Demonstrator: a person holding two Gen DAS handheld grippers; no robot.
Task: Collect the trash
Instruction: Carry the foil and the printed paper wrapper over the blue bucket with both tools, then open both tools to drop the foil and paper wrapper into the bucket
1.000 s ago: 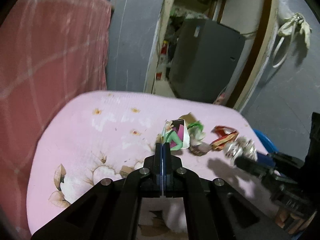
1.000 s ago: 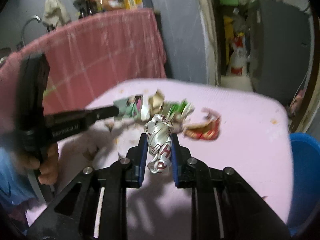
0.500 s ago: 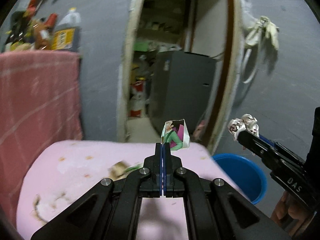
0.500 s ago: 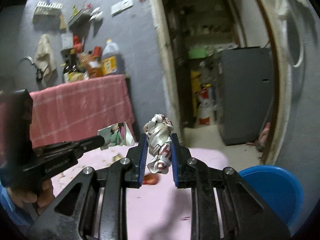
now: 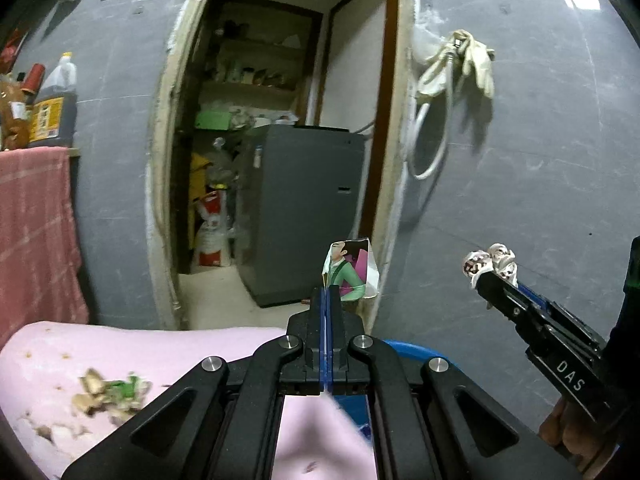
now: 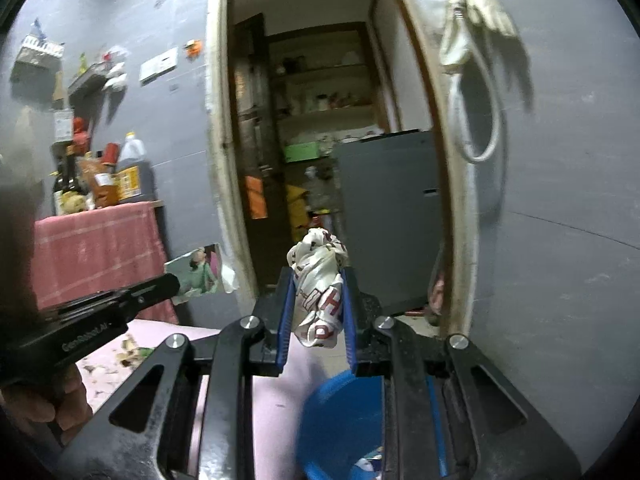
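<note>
Left wrist view: the left gripper point(image 5: 330, 300), jaws pressed flat together, pinches a glossy printed paper scrap point(image 5: 351, 270) above the pink cloth-covered table point(image 5: 132, 348). Right wrist view: the right gripper point(image 6: 317, 312) clamps a crumpled white wrapper point(image 6: 318, 300) above the round blue plastic bin point(image 6: 340, 420).

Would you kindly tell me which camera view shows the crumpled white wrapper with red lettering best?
The right wrist view: the crumpled white wrapper with red lettering sits centred and close, clamped in the right claw. The left wrist view shows only its small tip at the far right.
</note>
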